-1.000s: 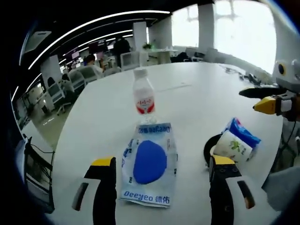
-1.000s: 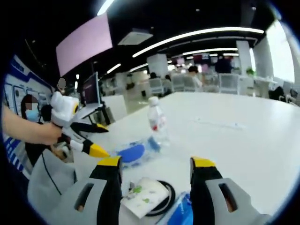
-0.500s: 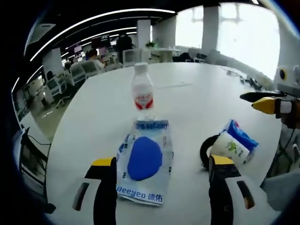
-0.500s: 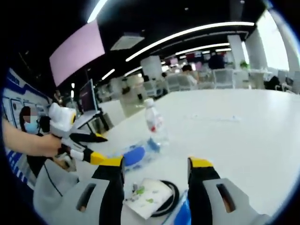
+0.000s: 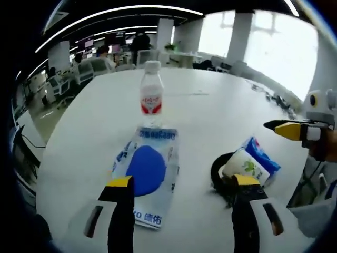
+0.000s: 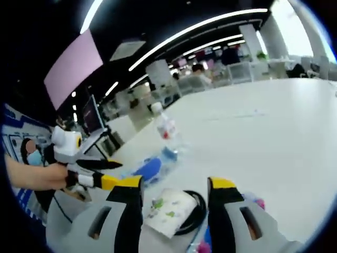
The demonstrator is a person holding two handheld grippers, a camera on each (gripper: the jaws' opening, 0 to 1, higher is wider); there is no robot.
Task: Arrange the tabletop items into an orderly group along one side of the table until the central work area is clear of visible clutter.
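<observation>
Little can be read from where I am. In my left gripper view, the flat blue-and-white pouch [image 5: 146,171] on the surface carries white lettering along its near edge, two Chinese characters that look like "德佑". The band of letters across its far end appears upside down to me and is too blurred to spell out. The bottle [image 5: 150,97] behind it has a red label whose print I cannot make out.

You're in an open office: long ceiling light strips [image 5: 121,13], bright windows [image 5: 274,42], a white pillar [image 5: 164,32], office chairs [image 5: 87,68], and a pink wall panel [image 6: 71,66].
</observation>
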